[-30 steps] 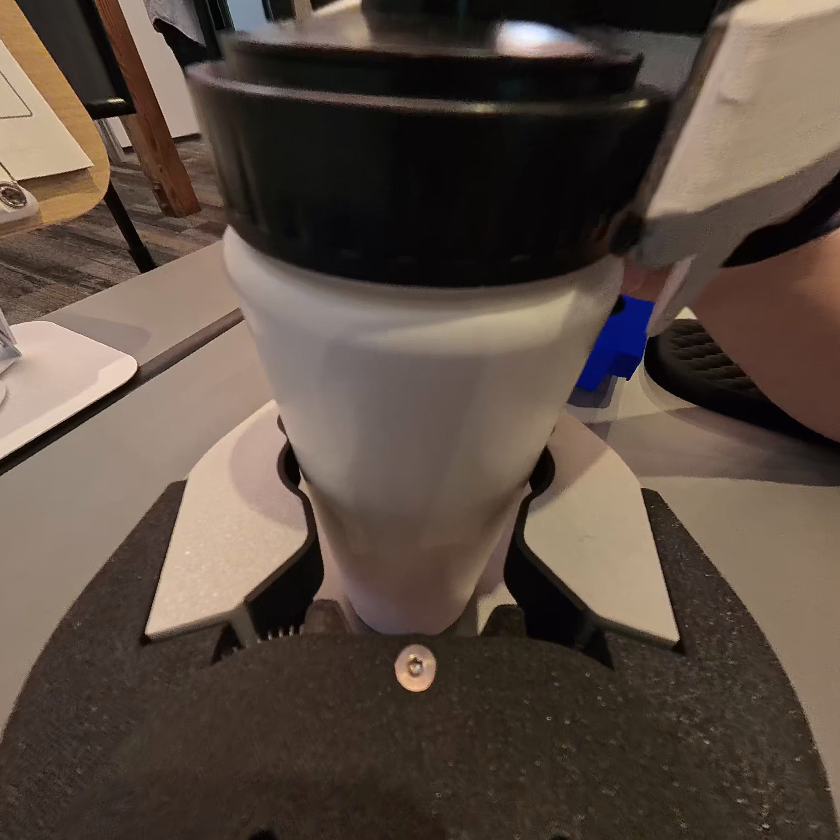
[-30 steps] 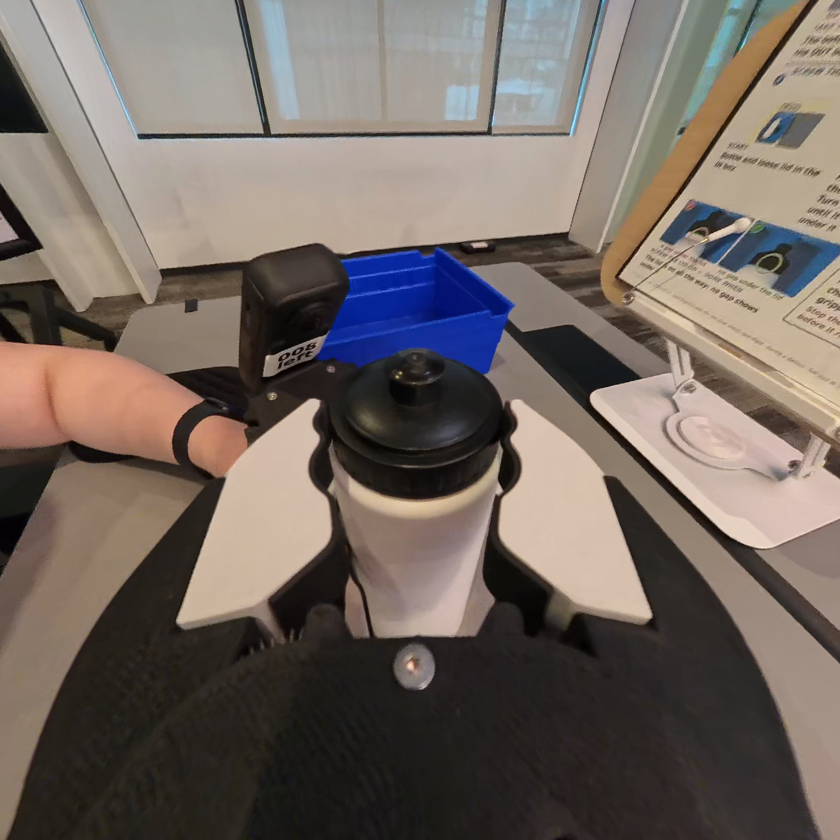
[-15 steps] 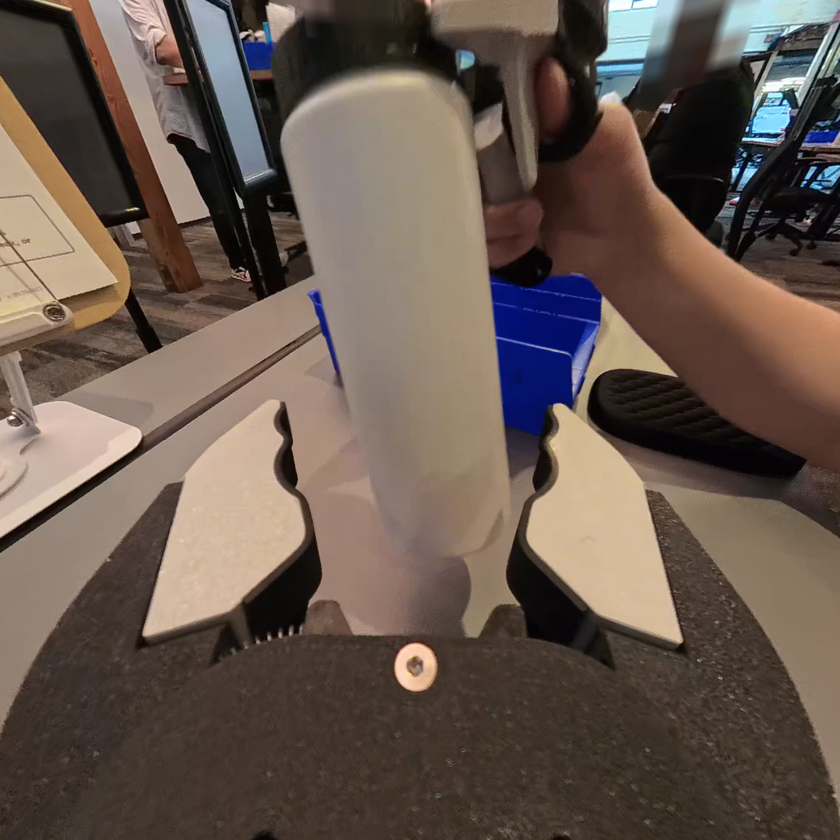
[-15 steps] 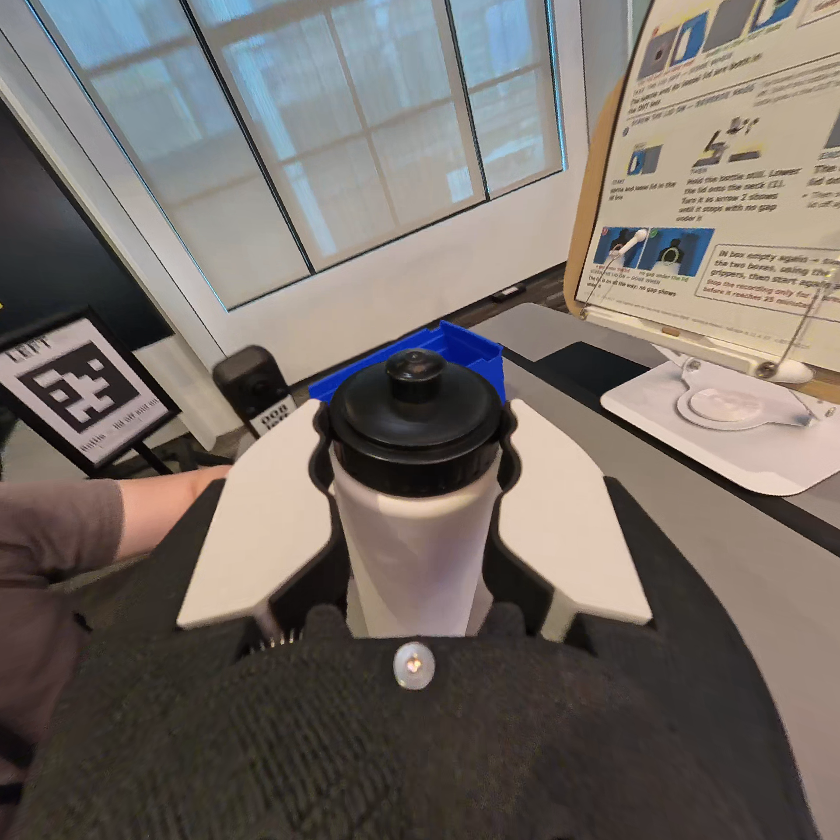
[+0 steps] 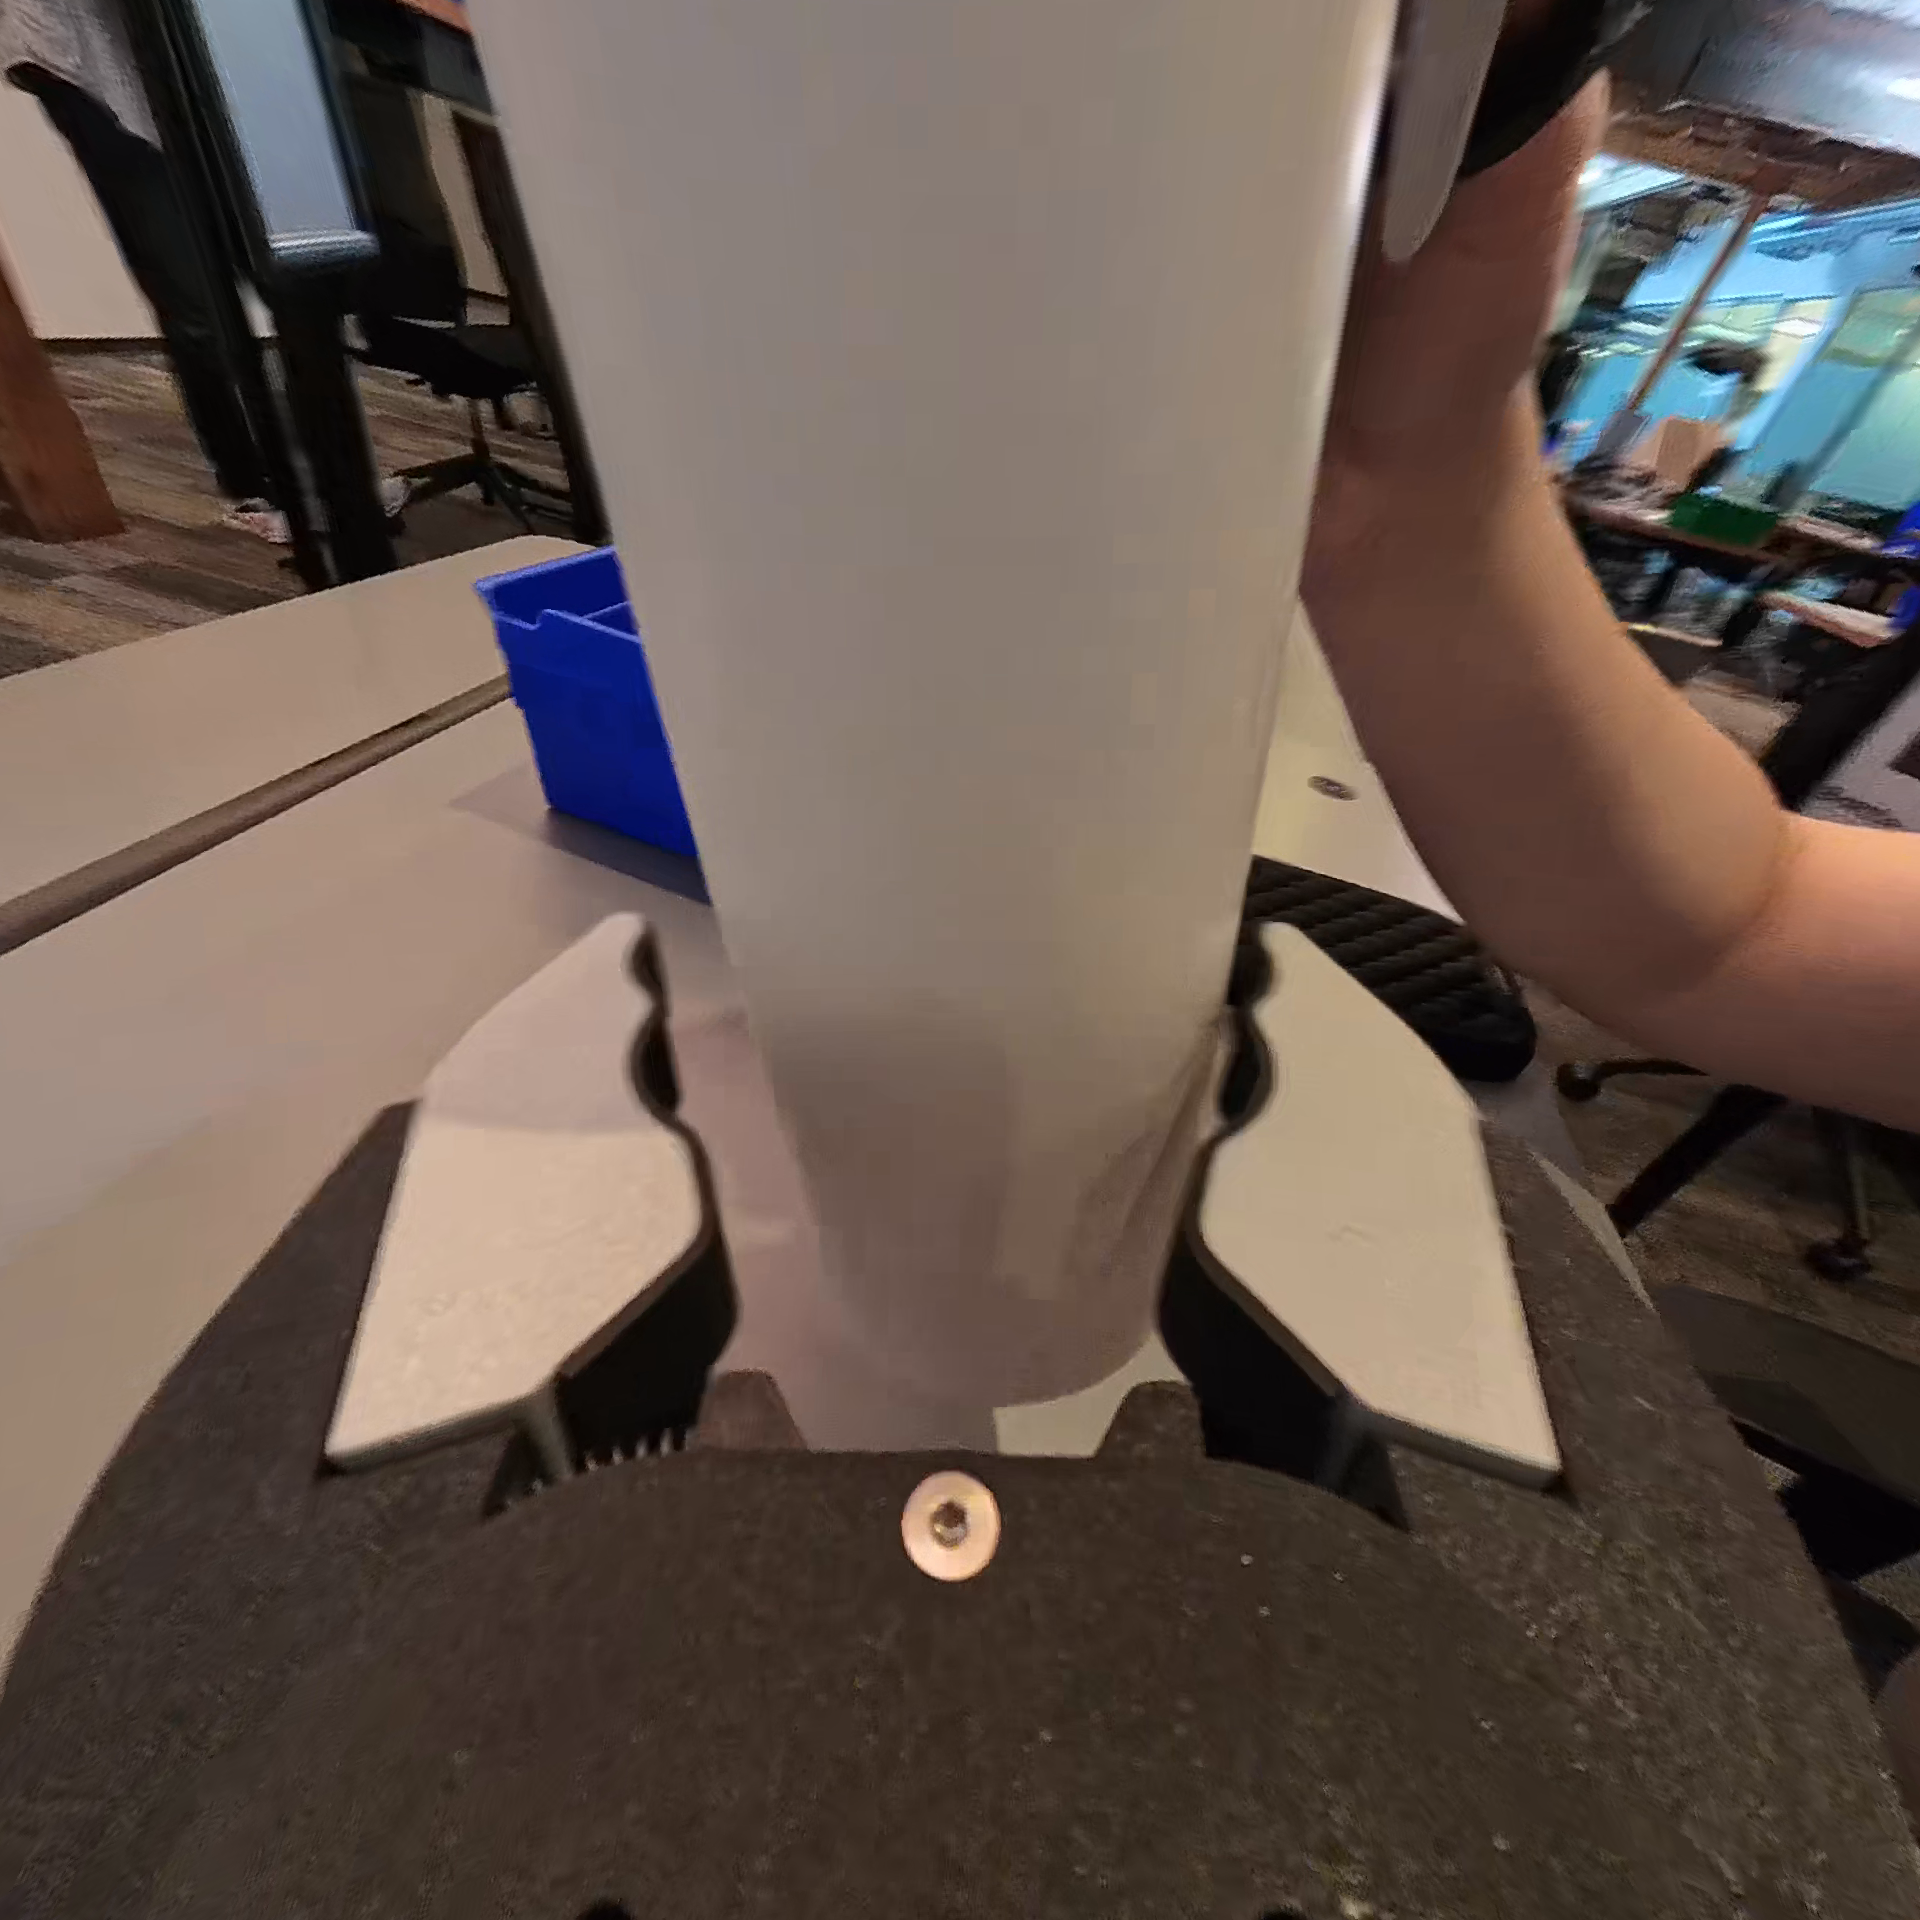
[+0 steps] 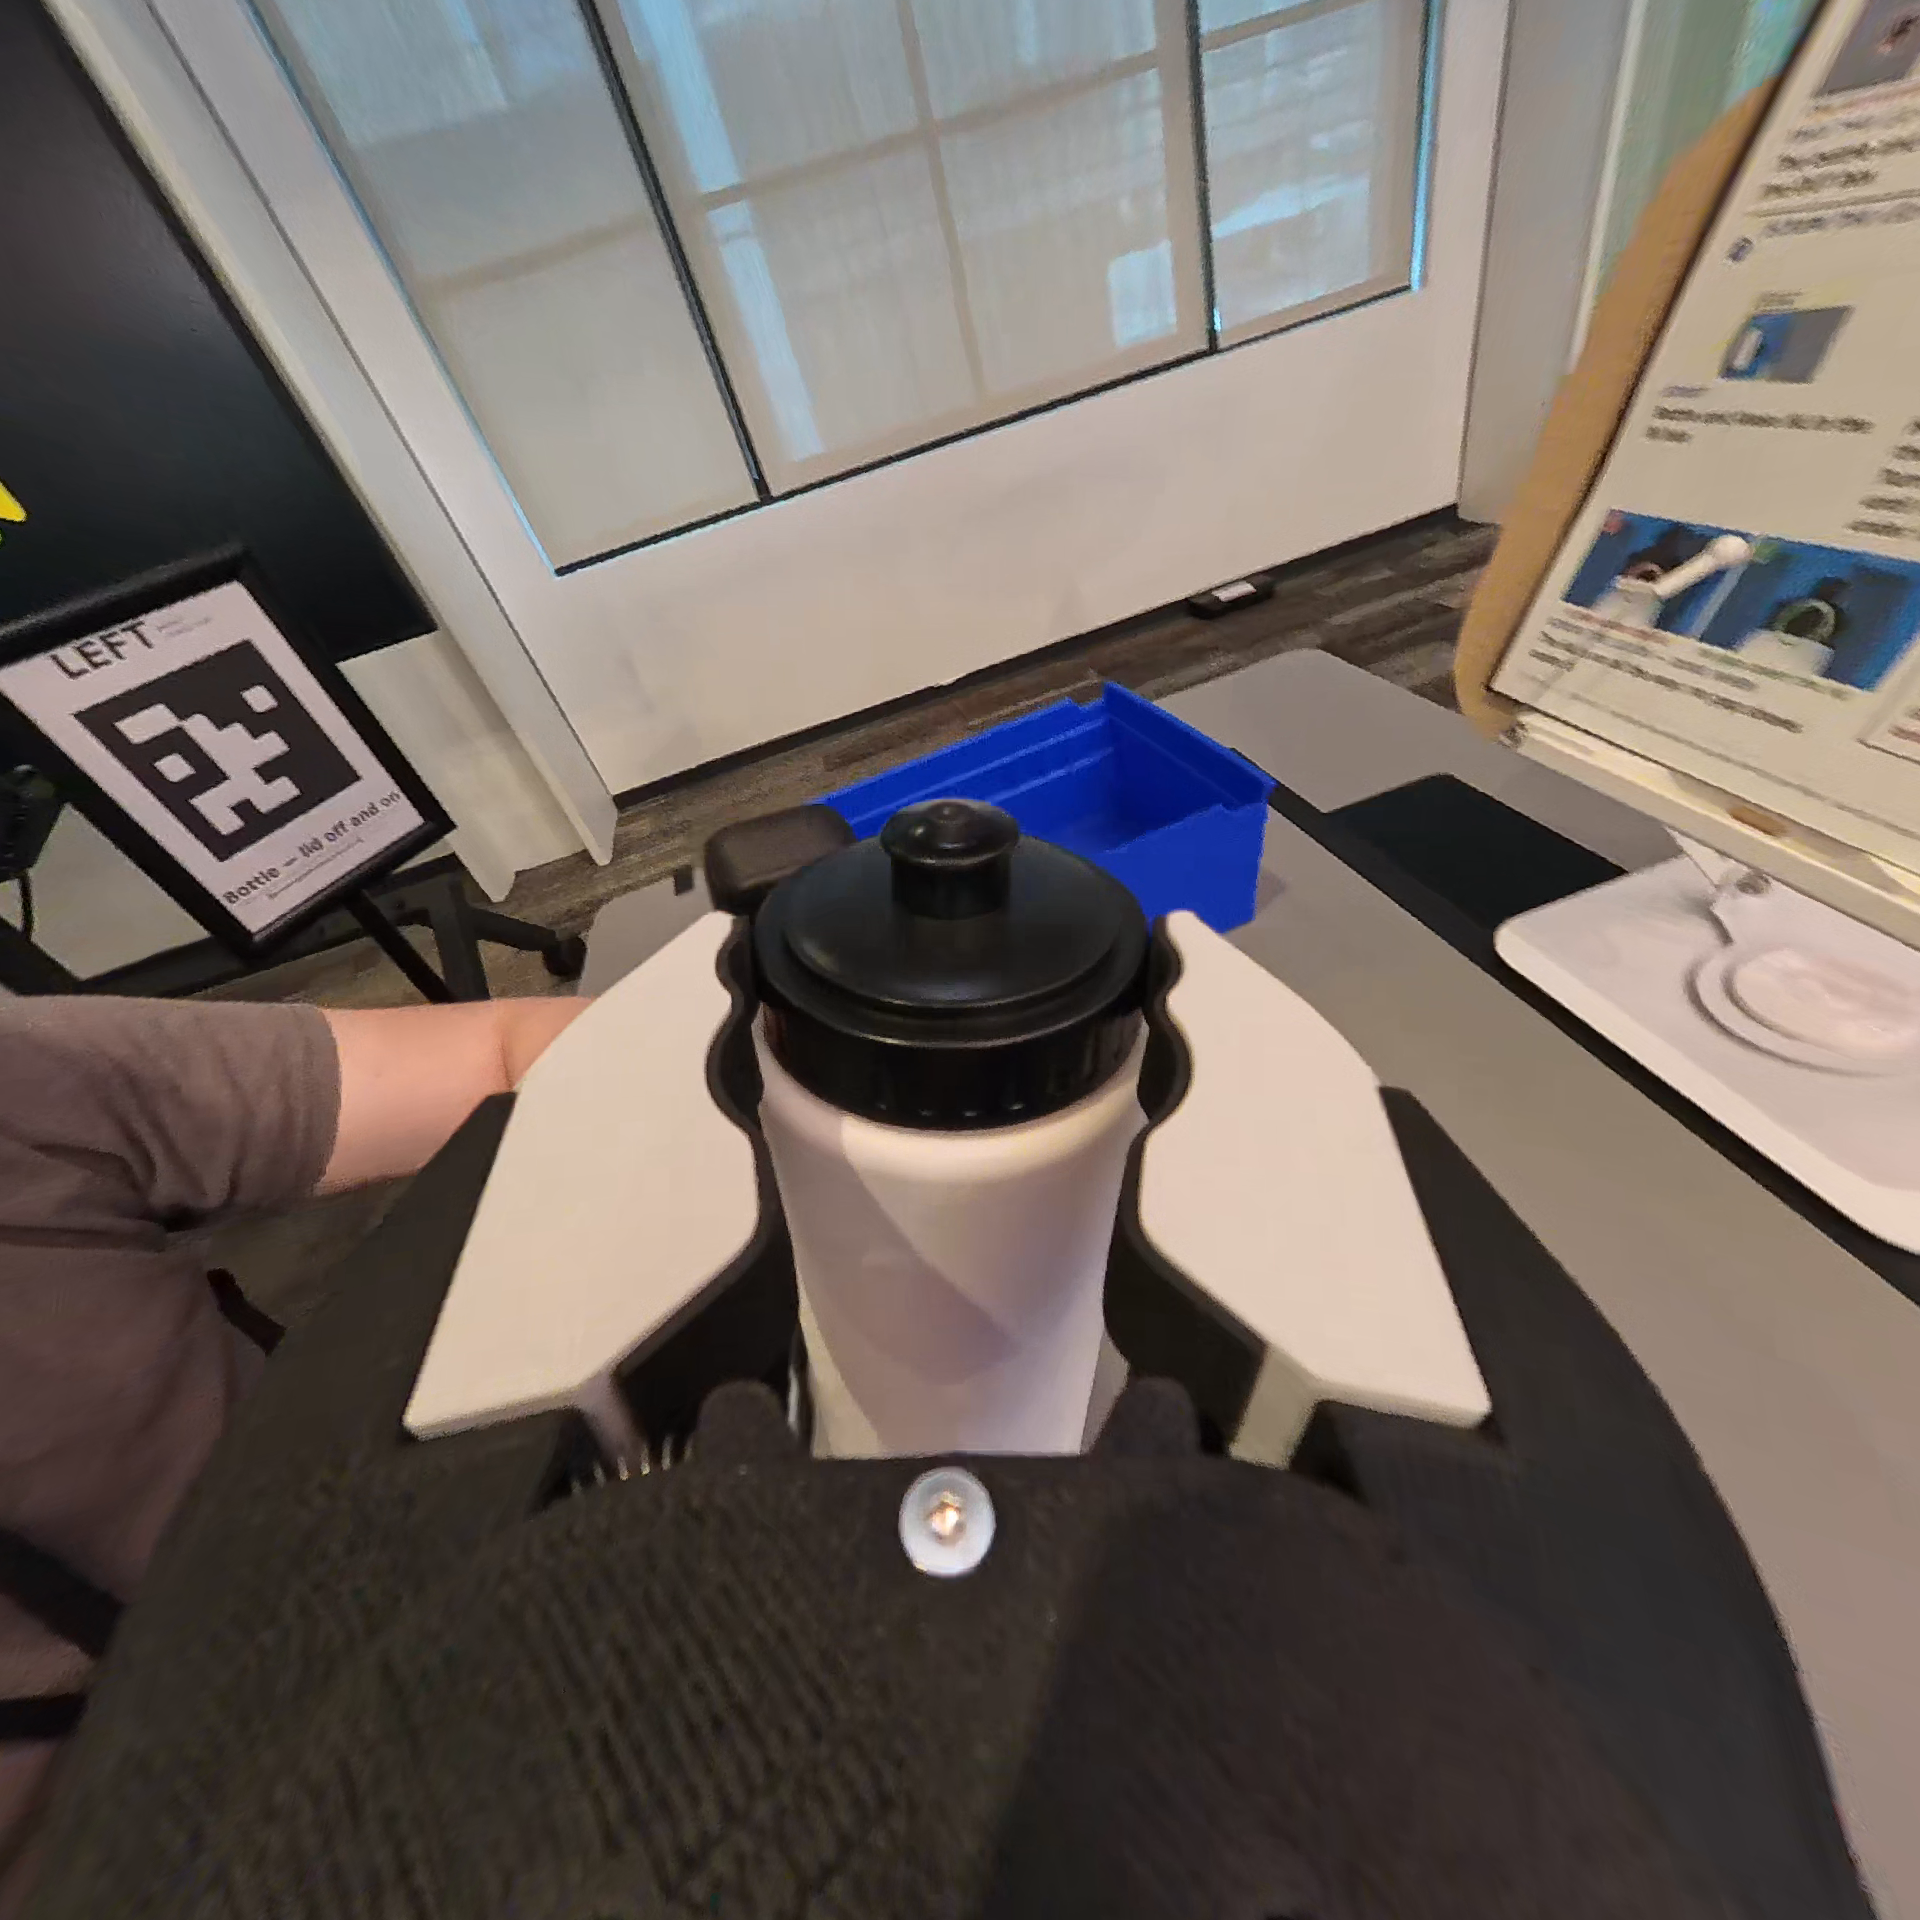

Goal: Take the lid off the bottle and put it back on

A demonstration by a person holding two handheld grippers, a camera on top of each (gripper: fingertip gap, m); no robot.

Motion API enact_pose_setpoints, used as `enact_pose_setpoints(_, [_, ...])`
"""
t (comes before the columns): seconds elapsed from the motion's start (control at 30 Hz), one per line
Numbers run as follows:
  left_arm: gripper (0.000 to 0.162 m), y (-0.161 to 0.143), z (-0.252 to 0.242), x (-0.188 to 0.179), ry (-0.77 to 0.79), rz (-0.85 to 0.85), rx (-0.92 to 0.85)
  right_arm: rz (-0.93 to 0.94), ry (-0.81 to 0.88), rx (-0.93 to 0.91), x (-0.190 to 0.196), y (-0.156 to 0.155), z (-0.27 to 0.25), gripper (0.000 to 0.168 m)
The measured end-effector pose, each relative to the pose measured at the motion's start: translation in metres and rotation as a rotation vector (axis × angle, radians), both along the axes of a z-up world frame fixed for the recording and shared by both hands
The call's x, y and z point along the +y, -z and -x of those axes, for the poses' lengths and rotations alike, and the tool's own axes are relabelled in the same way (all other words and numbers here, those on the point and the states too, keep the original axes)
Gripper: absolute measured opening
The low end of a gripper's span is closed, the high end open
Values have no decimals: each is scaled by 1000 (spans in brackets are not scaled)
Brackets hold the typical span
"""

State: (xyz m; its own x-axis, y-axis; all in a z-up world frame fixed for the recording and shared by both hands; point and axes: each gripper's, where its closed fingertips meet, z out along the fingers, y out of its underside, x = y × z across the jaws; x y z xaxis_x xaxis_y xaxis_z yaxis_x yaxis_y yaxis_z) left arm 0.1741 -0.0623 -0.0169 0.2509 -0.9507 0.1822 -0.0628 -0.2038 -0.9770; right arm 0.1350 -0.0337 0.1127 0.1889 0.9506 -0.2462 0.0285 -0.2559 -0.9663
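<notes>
Right gripper (image 6: 951, 1039) is clamped on the bottle (image 6: 951, 1226): both white fingers (image 6: 623, 1174) pinch it at the top, where the black lid (image 6: 948, 987) meets the white body. Lid is seated on the neck with its spout up, and no gap shows under the rim from this angle.

Left gripper (image 5: 951, 1091) has its jaws spread, with the bottle body (image 5: 935, 520) sitting between them. The right finger looks to be touching the wall and the left one stands clear of it, but the frame is blurred, so I can't be sure of contact. Not a grip in any case. The bottle bottom reaches nearly to the back of the jaw opening.

Bottle is held up off the grey table (image 5: 260, 987), on the near side of the blue bin (image 6: 1101, 821), which sits behind it in both wrist views. The bin interior looks empty as far as it shows.

Progress, my read: the lid is on, and nothing here shows whether the removal has been done or not. If this is the start, everything is left: close the left gripper low on the body to brace it, twist the lid off with the right, then thread it back until it seats. If this is the end, only a tightness check and set-down remain.
</notes>
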Motion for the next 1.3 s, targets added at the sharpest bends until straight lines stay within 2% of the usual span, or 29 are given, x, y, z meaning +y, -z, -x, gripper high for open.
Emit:
enact_pose_setpoints(0.03, [89,-4,1,-5,42,-1,-24,-11,-11,18,-2,-3,4,73])
enact_pose_setpoints(0.07, [88,-7,2,-6,56,1,-31,-25,-22,40,-4,-6,6,73])
enact_pose_setpoints(0.2, [88,-19,10,-2,24,-29,-74,-78,27,86,-4,1,1,88])
enact_pose_setpoints(0.27, [88,-25,13,-1,28,-13,-82,-82,52,86,-3,17,-1,89])
enact_pose_setpoints(0.43, [88,-32,13,-4,47,-1,-109,53,-69,78,-20,54,20,85])
enact_pose_setpoints(0.6, [92,-29,12,-7,89,61,-122,103,-26,36,-16,59,20,84])
enact_pose_setpoints(0.9, [99,-38,12,-12,67,-19,-136,148,86,-20,-7,56,-8,83])
enact_pose_setpoints(1.07, [98,-31,11,-10,64,11,-124,221,221,-125,13,52,-57,83])
enact_pose_setpoints(1.2, [97,-27,10,-8,71,37,-118,313,423,-290,44,50,-142,84])
enact_pose_setpoints(1.3, [96,-27,8,-10,81,37,-114,437,591,-465,63,70,-212,83])
